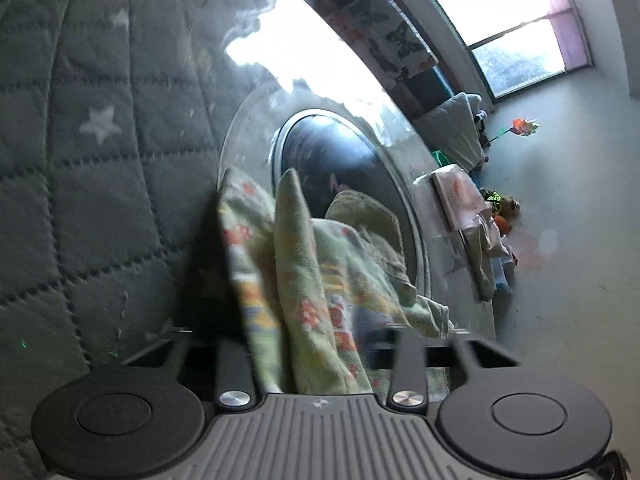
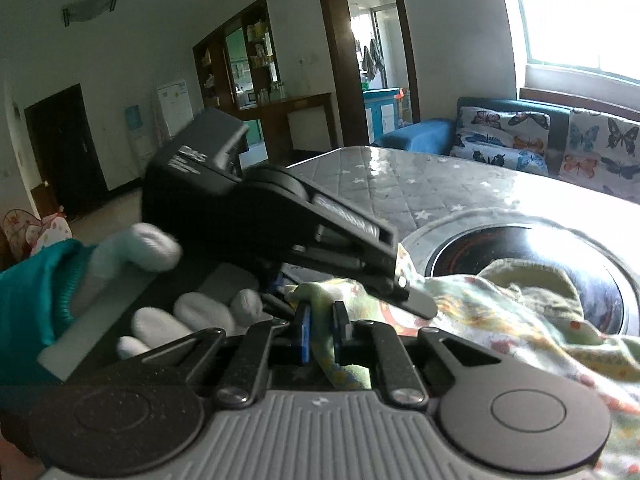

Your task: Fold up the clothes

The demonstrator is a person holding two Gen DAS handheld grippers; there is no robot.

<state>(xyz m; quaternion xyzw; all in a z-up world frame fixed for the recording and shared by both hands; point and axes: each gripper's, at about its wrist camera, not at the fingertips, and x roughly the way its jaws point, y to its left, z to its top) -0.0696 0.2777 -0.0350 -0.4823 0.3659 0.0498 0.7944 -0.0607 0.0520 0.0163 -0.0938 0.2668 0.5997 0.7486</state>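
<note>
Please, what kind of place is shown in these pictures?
Most likely a living room in a home. A sofa with butterfly cushions stands under a window, and a wooden cabinet with bottles is behind the quilted table where the garment lies.

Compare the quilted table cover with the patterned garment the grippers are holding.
The quilted cover is grey with pale stars; the garment is light green with orange and yellow prints. The cover lies flat and smooth on the table; the garment is bunched and creased. The cover is untouched; the garment is pinched by the right gripper and the left gripper. Both are fabric.
</note>
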